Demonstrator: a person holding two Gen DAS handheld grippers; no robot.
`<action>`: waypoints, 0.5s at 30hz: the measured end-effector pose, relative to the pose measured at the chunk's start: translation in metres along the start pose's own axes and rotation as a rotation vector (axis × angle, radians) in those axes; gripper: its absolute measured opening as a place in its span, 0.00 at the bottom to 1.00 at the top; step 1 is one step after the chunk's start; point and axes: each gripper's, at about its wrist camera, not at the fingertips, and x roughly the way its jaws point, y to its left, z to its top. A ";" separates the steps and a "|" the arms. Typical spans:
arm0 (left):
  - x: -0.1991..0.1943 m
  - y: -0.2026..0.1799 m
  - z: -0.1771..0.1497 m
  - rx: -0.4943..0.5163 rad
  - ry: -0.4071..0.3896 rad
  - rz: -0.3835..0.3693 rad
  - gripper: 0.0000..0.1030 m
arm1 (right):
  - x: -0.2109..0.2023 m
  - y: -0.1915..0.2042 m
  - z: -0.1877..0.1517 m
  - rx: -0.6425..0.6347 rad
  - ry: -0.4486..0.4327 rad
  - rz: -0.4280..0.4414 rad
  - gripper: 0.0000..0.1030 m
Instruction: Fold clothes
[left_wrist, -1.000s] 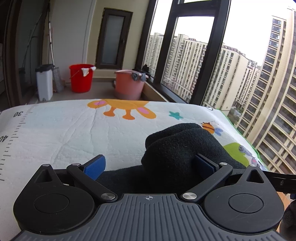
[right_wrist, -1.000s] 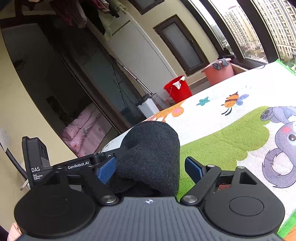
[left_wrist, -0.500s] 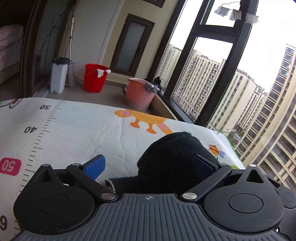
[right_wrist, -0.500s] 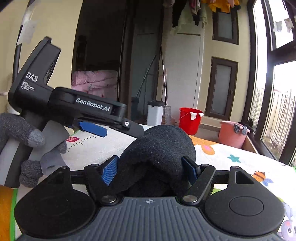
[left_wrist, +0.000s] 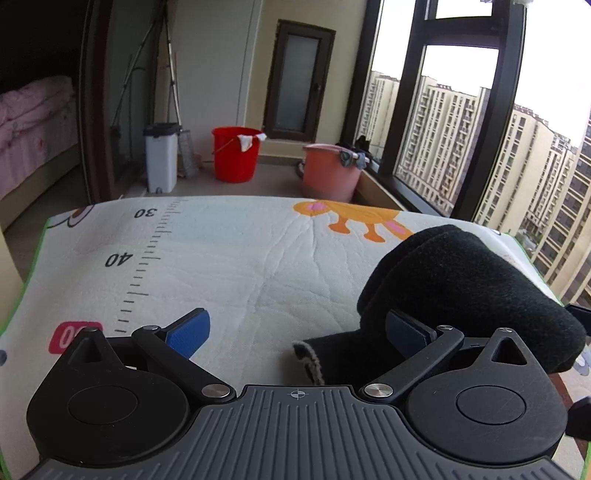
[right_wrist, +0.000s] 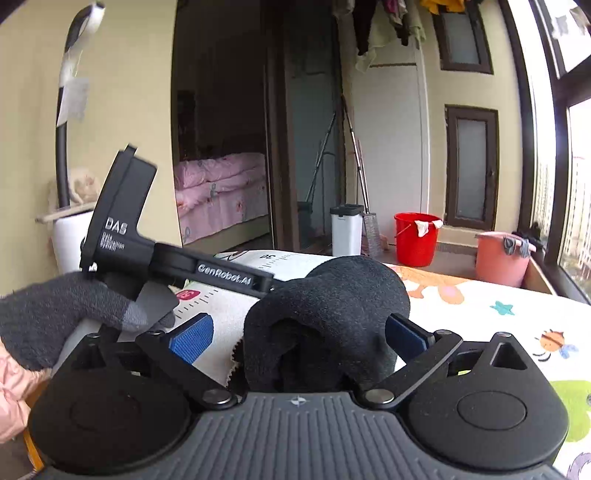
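My right gripper: jaws opening, sock between, left pad clear.
My left gripper: released, over mat.

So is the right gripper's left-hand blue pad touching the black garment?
Apart. The right wrist view shows bare mat between that pad and the black garment; the right gripper is opening.

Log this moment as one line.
right gripper: opening, black garment between pads | left gripper: open beside garment | surface: printed mat
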 end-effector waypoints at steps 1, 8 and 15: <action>0.004 0.003 -0.004 -0.010 0.016 0.003 1.00 | -0.003 -0.017 0.000 0.085 -0.009 -0.006 0.97; -0.004 0.023 -0.010 -0.115 0.030 -0.073 1.00 | 0.017 -0.044 -0.013 0.212 0.027 -0.095 0.76; -0.046 0.028 0.013 -0.187 -0.054 -0.240 1.00 | 0.032 0.054 -0.008 -0.331 -0.009 -0.069 0.79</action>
